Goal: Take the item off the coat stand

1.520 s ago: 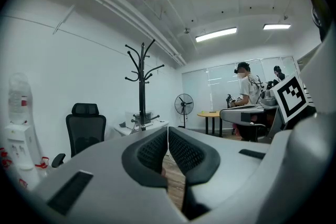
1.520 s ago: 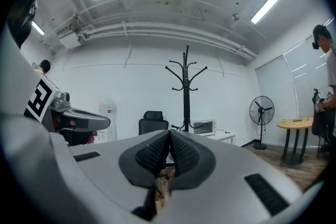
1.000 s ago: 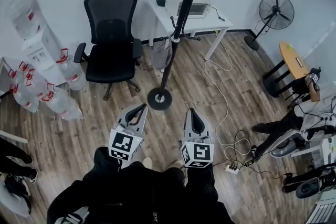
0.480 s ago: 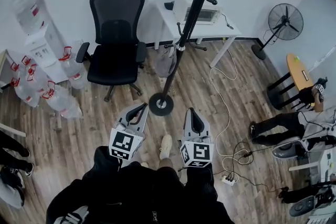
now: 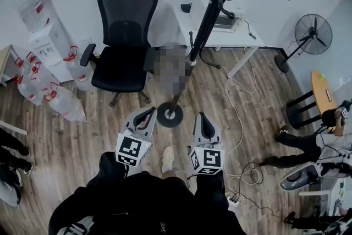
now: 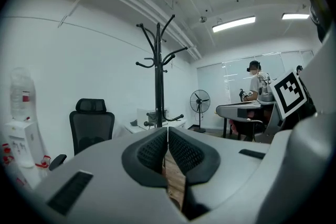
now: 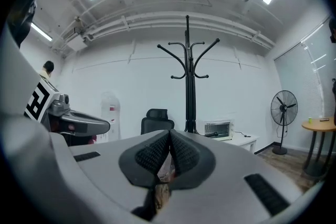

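The coat stand (image 5: 204, 25) rises from its round base (image 5: 169, 117) on the wooden floor (image 5: 82, 146), with the office chair (image 5: 122, 58) to its left and a white desk (image 5: 245, 38) on its far side. Held low and near, the left gripper (image 5: 148, 114) and right gripper (image 5: 201, 118) point towards that base, each with its jaws pressed together on nothing, apart from the stand. The step in hand looks like the approach. It would go best to move closer, raise one gripper to the hook, part its jaws before reaching, then lift the thing up and over the hook's tip rather than tug sideways, since so tall a stand could tip. The item probably hangs low on the stand's left side, but that spot is blurred over in the head view and too small beside the jaws in both gripper views, so its kind cannot be told; the crown of hooks (image 7: 187, 60) looks bare
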### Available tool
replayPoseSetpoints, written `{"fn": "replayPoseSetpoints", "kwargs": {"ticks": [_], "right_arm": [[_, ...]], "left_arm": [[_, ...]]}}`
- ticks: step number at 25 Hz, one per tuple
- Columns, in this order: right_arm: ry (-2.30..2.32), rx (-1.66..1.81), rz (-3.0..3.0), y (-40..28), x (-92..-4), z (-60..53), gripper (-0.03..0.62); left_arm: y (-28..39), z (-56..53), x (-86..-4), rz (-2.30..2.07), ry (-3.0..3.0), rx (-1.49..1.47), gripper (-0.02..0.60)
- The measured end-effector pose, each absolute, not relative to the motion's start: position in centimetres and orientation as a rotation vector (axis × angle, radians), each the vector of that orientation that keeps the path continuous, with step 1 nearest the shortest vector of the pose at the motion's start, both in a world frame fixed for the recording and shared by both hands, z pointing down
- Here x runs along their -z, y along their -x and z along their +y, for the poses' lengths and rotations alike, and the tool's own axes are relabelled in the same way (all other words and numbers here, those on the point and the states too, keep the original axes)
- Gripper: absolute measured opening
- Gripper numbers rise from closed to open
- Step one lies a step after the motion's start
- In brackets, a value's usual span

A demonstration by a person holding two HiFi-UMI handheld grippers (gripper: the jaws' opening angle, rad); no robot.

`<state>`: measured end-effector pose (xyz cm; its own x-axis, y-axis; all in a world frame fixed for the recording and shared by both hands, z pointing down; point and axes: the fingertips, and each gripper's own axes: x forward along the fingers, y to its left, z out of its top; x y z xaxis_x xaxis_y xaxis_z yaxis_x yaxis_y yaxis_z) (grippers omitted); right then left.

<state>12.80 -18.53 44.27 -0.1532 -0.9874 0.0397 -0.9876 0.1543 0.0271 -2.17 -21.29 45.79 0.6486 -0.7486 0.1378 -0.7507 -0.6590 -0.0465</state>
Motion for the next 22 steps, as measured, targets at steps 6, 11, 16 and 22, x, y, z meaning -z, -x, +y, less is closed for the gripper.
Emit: {"fn": "replayPoseSetpoints", "kwargs": {"ticks": [6, 11, 16, 22], "right_arm": [[-1.966, -0.046, -2.368, -15.8, -45.1, -22.5, 0.016], [-1.941, -0.068, -2.388, -17.8, -45.6, -25.4, 0.016], [-1.909, -0.086, -2.406, -19.1, -46.5, -27.9, 0.016], [-1.88, -0.098, -2.418, -20.7, -47.0, -30.7, 0.016]], "left_arm": [[-0.5, -25.2, -46.1, -1.334, -2.794, -0.232, 0.025], [-2.4, -27.9, -47.0, -1.366, -2.763, -0.254, 0.026], [-4.0, -30.4, -47.5, -1.386, -2.743, -0.265, 0.026], [-5.8, -33.3, -48.5, -1.406, -2.721, -0.278, 0.026]]}}
